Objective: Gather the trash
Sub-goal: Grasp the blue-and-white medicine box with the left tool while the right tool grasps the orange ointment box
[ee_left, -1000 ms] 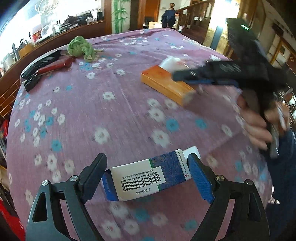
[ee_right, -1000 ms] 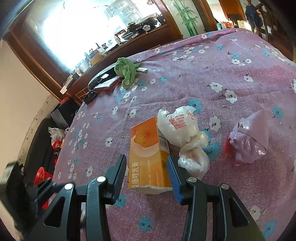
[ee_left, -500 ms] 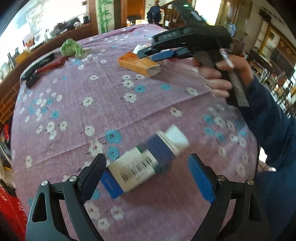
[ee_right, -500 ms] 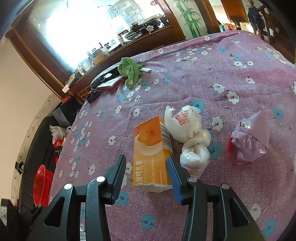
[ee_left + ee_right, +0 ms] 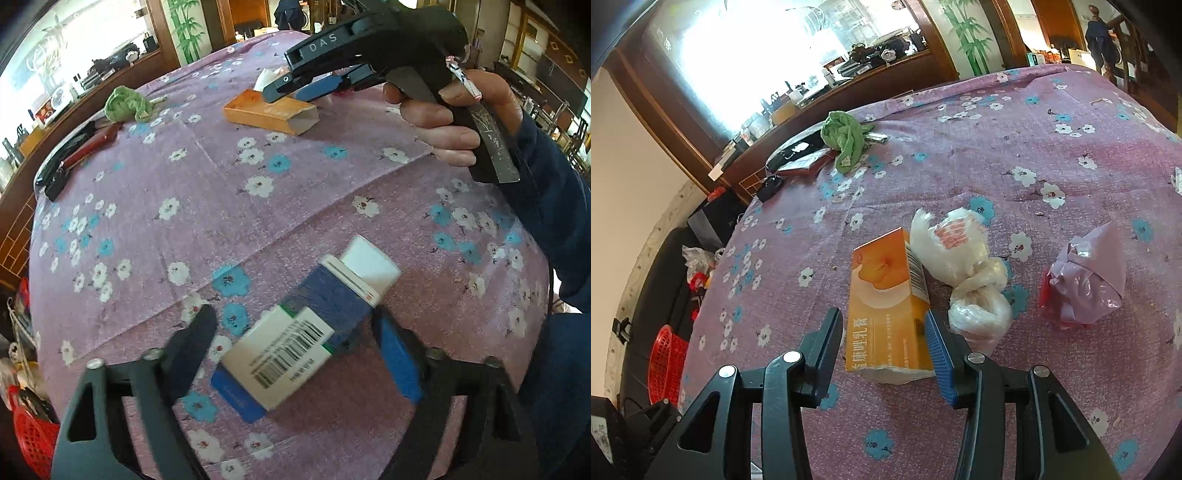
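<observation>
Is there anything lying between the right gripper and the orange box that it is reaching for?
Nothing visible does. The orange box already sits between the right gripper's fingers; the white plastic bag lies just outside the blue finger.

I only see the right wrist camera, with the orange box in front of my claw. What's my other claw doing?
Observer: The left claw is closing around a blue-and-white box that lies on the tablecloth. Its pads aren't pressing on it yet.
Operator: Is there anything printed on that box?
Observer: Yes, a barcode on its white side, facing up.
Operator: Who's holding my claw?
Observer: A hand coming out of a dark blue sleeve grips the handle of the right claw.
</observation>
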`<move>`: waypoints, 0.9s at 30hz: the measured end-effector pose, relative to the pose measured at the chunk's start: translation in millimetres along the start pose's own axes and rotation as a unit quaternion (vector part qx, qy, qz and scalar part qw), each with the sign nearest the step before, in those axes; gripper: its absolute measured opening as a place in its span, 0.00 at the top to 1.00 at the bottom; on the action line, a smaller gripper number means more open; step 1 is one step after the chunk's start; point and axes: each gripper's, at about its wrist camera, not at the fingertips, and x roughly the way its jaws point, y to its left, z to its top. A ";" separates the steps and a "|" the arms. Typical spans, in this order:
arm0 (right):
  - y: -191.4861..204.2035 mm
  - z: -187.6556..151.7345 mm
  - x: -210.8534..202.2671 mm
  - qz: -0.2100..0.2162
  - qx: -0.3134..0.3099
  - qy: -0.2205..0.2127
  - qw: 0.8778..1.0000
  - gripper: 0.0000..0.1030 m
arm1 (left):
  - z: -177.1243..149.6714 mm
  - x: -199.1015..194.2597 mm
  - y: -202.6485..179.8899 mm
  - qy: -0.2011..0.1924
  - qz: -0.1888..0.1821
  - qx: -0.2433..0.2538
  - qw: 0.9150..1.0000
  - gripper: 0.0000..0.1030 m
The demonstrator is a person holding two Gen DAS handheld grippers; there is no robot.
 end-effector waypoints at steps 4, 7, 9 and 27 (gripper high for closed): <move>10.1 -1.6 4.1 -0.024 -0.028 -0.001 0.999 0.51 | -1.1 3.7 2.0 -0.002 0.018 -0.046 0.999 0.64; 18.6 -3.7 7.6 -0.043 -0.053 -0.003 0.998 0.51 | 0.1 5.0 7.1 -0.010 0.030 -0.098 0.995 0.68; 24.4 -5.9 9.8 -0.058 -0.072 -0.005 0.996 0.49 | 2.8 5.9 11.0 -0.015 0.036 -0.131 0.991 0.68; 36.8 -14.0 20.9 -0.131 -0.121 -0.013 0.984 0.53 | 17.6 16.6 48.3 -0.110 0.043 -0.283 0.952 0.68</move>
